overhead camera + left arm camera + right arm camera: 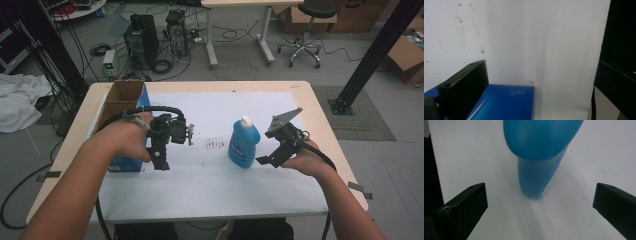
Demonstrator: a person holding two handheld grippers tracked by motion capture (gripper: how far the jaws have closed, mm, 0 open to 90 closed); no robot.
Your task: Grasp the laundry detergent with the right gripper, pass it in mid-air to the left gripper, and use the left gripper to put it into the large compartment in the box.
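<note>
A blue bottle [244, 143] with a white cap stands upright near the middle of the white sheet [210, 185] that covers the table [325, 125]; the right gripper [265, 161] sits just to its right, held low in the person's right hand [307, 159], its jaws spread wide and pointing at the bottle's lower half; in the right gripper view the bottle [540, 157] rises between and beyond the two black jaws, apart from both, its base resting on the sheet [486, 150]. The left gripper [160, 162] is held in the left hand [125, 140] at the left side of the sheet, well apart from the bottle, pointing down at the table beside a blue cardboard box [122, 107] whose top is open; its jaws stand wide apart and hold nothing. In the left gripper view a blue box corner [504, 102] with small white print lies below the jaws, probably touching the near jaw, though the angle leaves that unclear; a faint smudge [215, 145] marks the sheet between the two grippers.
</note>
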